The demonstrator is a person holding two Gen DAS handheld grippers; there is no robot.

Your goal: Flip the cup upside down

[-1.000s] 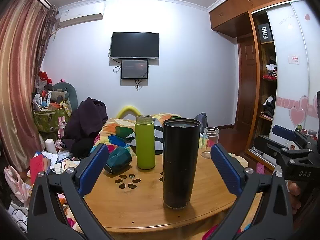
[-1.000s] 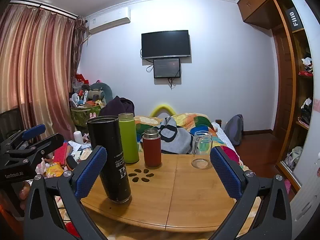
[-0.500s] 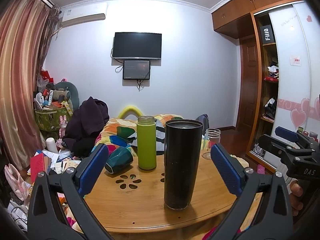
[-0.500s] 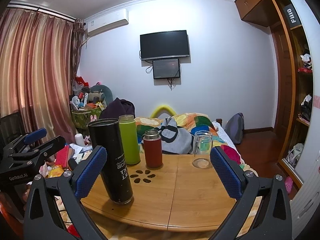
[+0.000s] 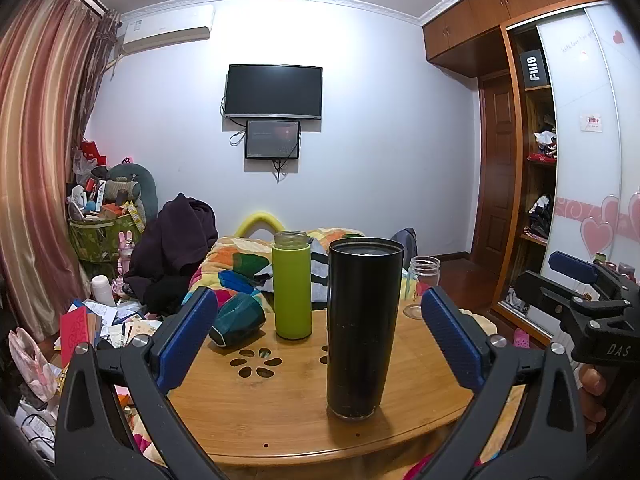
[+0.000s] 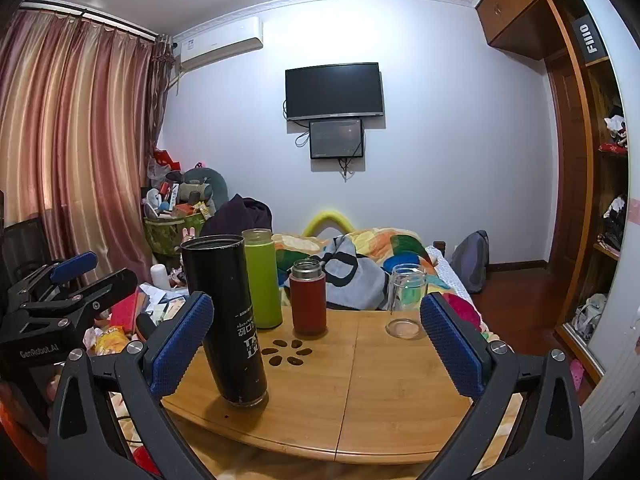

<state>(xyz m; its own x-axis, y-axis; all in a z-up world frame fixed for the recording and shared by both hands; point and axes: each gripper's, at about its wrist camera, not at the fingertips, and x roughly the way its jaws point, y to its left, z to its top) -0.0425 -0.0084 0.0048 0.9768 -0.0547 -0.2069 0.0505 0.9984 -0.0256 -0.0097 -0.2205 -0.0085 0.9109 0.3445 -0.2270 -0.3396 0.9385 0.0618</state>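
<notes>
Plainly, both tongs gaped wide and held nothing: the left gripper (image 5: 319, 336) framed the tall black cup (image 5: 363, 328), which stood upright near the front of the wooden table (image 5: 280, 412), while the right gripper (image 6: 316, 336) hovered beside it.

A glossy tall black tumbler (image 5: 364, 326) stands on a smooth, varnished round bamboo-wood table (image 5: 280, 408), beside a matt lime-green bottle (image 5: 292, 290), a clear glass jar (image 6: 406, 300) and a satin red flask with bare metal neck (image 6: 307, 298); textured blue gripper pads (image 5: 188, 334).
</notes>
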